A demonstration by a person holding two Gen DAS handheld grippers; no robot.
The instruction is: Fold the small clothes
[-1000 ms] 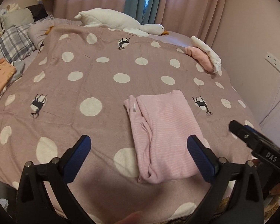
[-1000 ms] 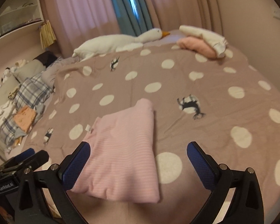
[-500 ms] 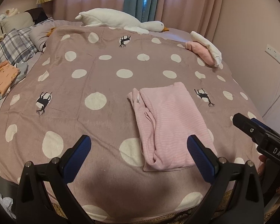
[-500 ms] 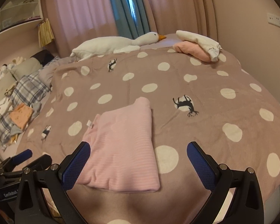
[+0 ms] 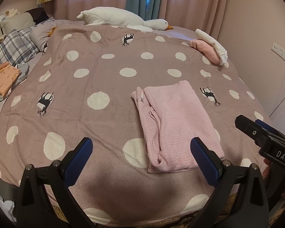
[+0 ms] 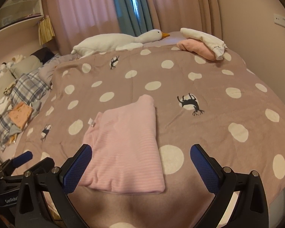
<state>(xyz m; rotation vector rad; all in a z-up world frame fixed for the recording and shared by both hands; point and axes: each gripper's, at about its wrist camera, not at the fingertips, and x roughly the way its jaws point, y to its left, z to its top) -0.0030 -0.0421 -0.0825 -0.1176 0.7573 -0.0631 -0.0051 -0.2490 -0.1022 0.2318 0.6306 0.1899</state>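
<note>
We see the pink striped garment [image 5: 177, 121] lying folded into a flat, roughly rectangular bundle on the bed's blanket [image 5: 104, 79], close to the near edge and a little toward the right side; a small white label [image 6: 91, 123] shows at its far left corner, and along its left side the layers bunch into a few soft creases. Nothing grips it. Our left gripper [image 5: 140, 158] hangs over the near edge with its blue-padded jaws spread wide and nothing between them, the right pad overlapping the garment's near right corner in the view — whether it touches the fabric we cannot tell. Our right gripper [image 6: 141, 166] is likewise spread wide and holding nothing, with the garment's near edge between its pads. In each wrist view the other gripper shows at the frame's side, beside the bed's near edge. The blanket is mauve with white dots and small black deer figures. At the far right corner sits a stack of folded clothes [image 6: 201, 44], a white piece on top of a pink one. Along the far edge lies a white plush goose [image 5: 123, 19] — its orange beak pointing right. On the left side are a plaid pillow [image 5: 15, 47] and an orange cloth [image 5: 3, 77].
</note>
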